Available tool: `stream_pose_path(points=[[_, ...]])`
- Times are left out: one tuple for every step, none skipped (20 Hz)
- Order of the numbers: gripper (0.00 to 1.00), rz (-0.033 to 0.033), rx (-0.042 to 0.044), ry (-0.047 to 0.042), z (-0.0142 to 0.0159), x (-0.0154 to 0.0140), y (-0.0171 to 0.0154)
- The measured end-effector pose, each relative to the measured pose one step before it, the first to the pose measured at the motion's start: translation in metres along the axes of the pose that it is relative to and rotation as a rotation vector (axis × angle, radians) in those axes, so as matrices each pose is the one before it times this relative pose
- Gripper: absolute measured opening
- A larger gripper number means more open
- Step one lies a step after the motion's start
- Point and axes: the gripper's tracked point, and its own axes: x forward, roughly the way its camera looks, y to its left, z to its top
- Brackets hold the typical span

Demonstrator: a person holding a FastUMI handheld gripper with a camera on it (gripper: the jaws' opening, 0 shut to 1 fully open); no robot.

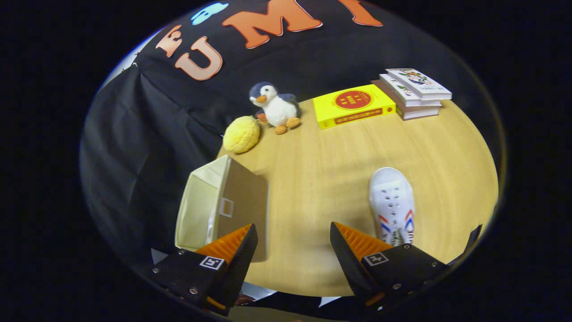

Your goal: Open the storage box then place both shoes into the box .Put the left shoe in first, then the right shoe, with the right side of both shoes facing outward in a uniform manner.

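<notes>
Jaws (293,243) spread wide, nothing held, bare worktop (313,188) between them. Box (223,201) just ahead of left finger, open, something pale partly visible inside; can't tell what. White shoe (392,201) on worktop just ahead of right finger, toe pointing away. Beyond: yellow ball (241,134), plush penguin (276,107), yellow book (353,106), book stack (415,91) along the far edge by the black cloth.

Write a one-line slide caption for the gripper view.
Open gripper above the table, between the opened storage box and a white shoe.
</notes>
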Motion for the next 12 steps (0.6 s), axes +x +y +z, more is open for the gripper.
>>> stream_pose_path(points=[[0.96,-0.04104,-0.00635,0.00166,-0.00599,-0.00268,-0.02218],[0.96,-0.04271,-0.00606,0.00326,-0.00517,-0.00133,-0.02181],[0.94,-0.03837,-0.00926,0.00209,-0.00426,0.00221,-0.01845],[0.93,-0.03936,-0.01744,0.00142,-0.00513,0.00222,-0.01812],[0.9,-0.03731,-0.02324,0.00791,-0.00496,0.00259,-0.01682],[0.89,-0.0297,-0.01966,0.00257,-0.00433,0.00315,-0.01346],[0.86,-0.02561,-0.016,-0.00274,-0.00357,0.00543,-0.01115],[0.85,-0.01833,-0.02058,0.00141,-0.00333,0.00582,-0.00923],[0.83,-0.01518,-0.02583,0.005,-0.00382,0.00536,-0.00545],[0.82,-0.01281,-0.02816,0.00697,-0.00461,0.00539,-0.00531],[0.79,-0.00724,-0.02485,0.01072,-0.00532,0.00397,-0.00337],[0.77,-0.00057,-0.01995,0.00469,-0.00357,0.00476,-0.00016]])
